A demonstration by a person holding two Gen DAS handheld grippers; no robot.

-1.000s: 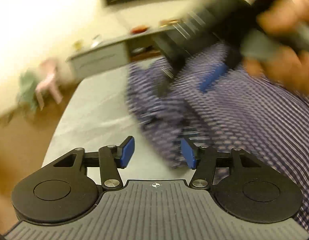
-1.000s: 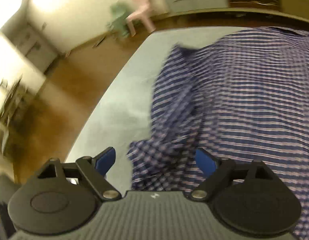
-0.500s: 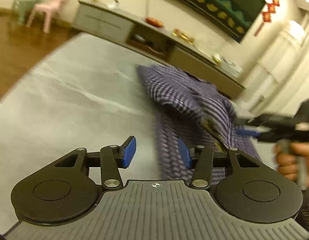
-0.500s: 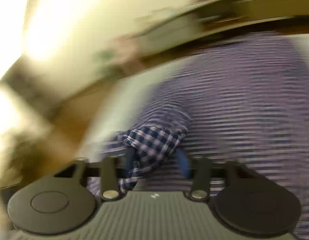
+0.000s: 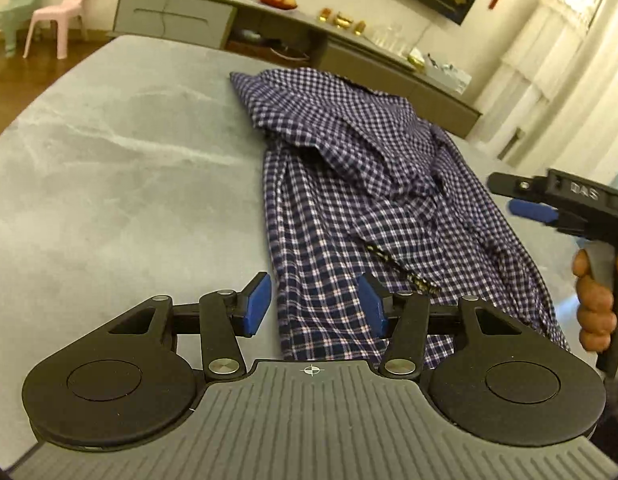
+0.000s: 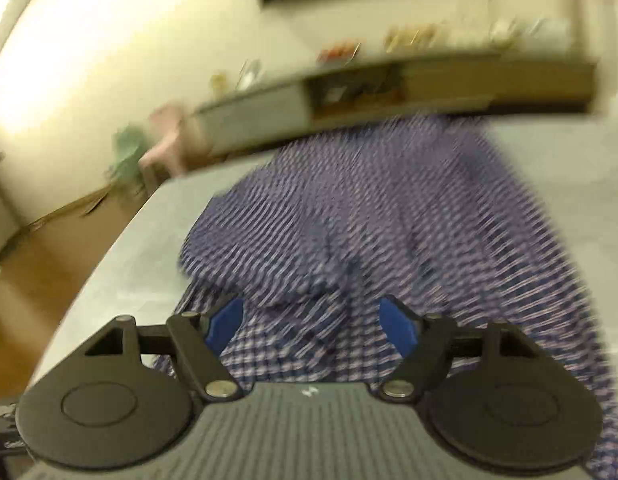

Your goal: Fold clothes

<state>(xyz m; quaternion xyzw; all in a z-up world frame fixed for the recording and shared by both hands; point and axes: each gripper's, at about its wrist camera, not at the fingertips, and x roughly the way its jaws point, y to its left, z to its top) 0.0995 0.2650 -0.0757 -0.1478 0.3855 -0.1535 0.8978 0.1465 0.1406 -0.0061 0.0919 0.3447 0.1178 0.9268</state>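
A blue-and-white checked shirt (image 5: 349, 168) lies partly folded on the grey table (image 5: 129, 180), one part folded over its middle. My left gripper (image 5: 315, 304) is open just above the shirt's near left edge, and its pads press on nothing. In the left wrist view my right gripper (image 5: 517, 198) hovers at the shirt's right side, held by a hand (image 5: 597, 300). The right wrist view is blurred. There the right gripper (image 6: 311, 316) is over the shirt (image 6: 389, 208), its jaws are opening wide, and no cloth is pinched between them.
A long low sideboard (image 5: 269, 28) with small items stands behind the table. A pink chair (image 5: 57, 12) and a green chair (image 5: 13, 4) are at the far left on the wooden floor (image 5: 13, 84). Bare grey table surface stretches left of the shirt.
Half a second ago the right gripper was pinching a shirt fold; now it has let go, opened wider and swung right. The left gripper rolled level and kept the same opening.
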